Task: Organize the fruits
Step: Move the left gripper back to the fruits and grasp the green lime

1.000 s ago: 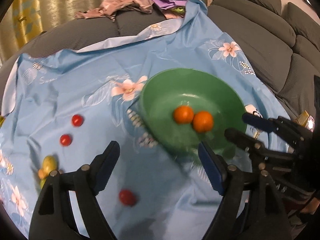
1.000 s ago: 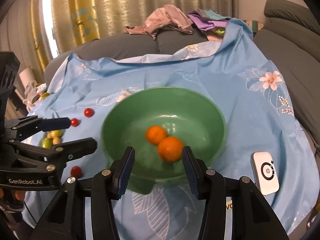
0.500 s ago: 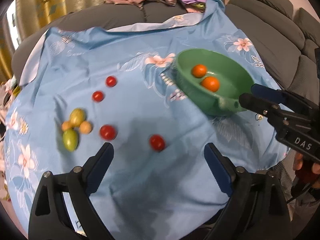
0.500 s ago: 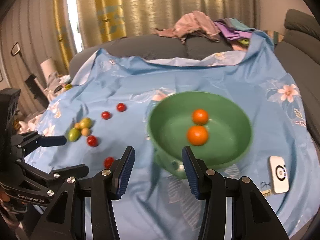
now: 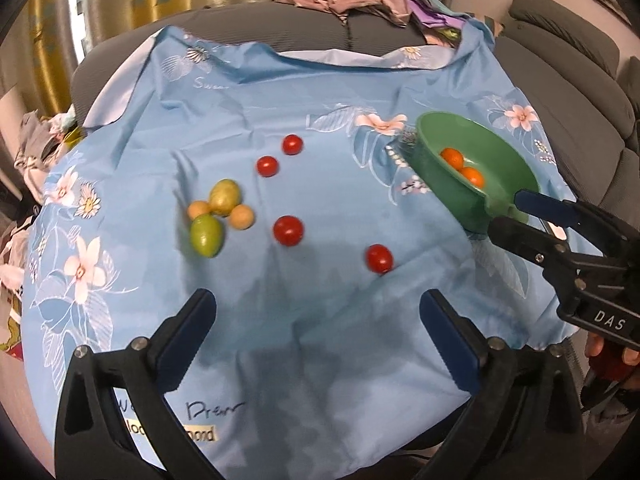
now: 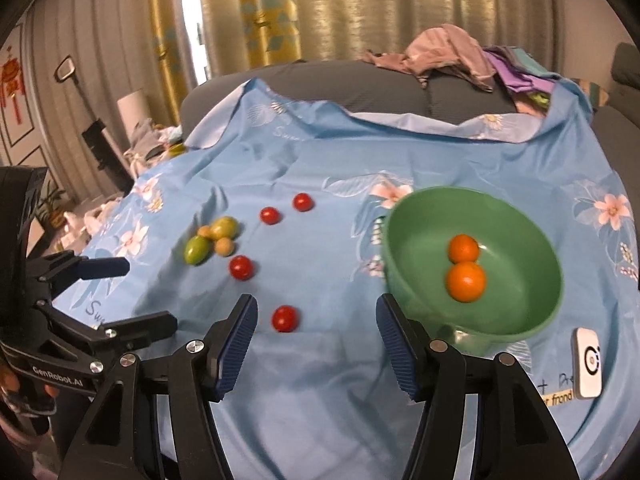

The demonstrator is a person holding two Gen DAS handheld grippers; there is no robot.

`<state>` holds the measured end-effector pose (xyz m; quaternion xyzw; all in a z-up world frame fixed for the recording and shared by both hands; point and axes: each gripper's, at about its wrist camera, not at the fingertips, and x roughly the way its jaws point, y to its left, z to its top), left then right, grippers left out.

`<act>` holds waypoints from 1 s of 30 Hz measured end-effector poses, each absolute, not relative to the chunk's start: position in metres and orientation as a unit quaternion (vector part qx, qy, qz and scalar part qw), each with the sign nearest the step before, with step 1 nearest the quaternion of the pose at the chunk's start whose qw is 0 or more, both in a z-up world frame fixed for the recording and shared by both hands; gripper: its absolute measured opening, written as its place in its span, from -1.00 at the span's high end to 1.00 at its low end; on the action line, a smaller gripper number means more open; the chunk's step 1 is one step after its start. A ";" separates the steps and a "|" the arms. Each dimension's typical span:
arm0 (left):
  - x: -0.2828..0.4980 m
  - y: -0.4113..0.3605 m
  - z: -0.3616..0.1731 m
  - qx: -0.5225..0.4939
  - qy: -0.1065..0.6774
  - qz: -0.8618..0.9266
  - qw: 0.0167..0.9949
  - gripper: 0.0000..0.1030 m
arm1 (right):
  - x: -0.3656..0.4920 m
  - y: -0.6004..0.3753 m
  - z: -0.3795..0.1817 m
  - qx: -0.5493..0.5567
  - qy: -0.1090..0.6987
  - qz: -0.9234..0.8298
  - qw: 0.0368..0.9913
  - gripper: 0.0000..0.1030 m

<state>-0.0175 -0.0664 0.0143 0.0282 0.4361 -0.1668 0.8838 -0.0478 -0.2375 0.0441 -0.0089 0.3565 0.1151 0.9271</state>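
A green bowl [image 5: 504,184] [image 6: 532,316] on the right of the blue flowered cloth holds two oranges [image 5: 462,166] [image 6: 464,266]. Several red cherry tomatoes [image 5: 288,230] [image 6: 285,318] lie on the cloth left of the bowl. Further left is a cluster of two green fruits and two small tan ones [image 5: 218,216] [image 6: 212,240]. My left gripper [image 5: 318,328] is open and empty, near the cloth's front edge. My right gripper [image 6: 316,328] is open and empty, just in front of a tomato, beside the bowl.
A white device [image 6: 588,362] lies on the cloth at the bowl's right. A pile of clothes [image 6: 472,60] sits on the grey sofa behind. Sofa cushions [image 5: 568,60] rise at the right. Curtains hang at the back.
Both grippers have pulled back and away from the bowl, toward the cloth's front. The view now takes in the loose tomatoes and the green fruits. Both stay open.
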 end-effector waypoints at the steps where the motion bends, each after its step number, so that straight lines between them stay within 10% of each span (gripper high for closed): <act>1: -0.018 -0.063 0.013 0.027 0.437 -0.164 0.884 -0.99 | -0.047 -0.235 0.043 -0.011 0.358 0.119 0.926 -0.21; 17: -0.007 -0.004 0.000 -0.034 0.431 -0.135 0.891 -0.94 | -0.024 -0.201 0.022 -0.011 0.388 0.161 0.907 -0.21; 30: 0.043 -0.003 -0.015 -0.016 0.432 -0.151 0.889 -0.37 | 0.009 -0.190 0.001 -0.002 0.415 0.179 0.892 -0.21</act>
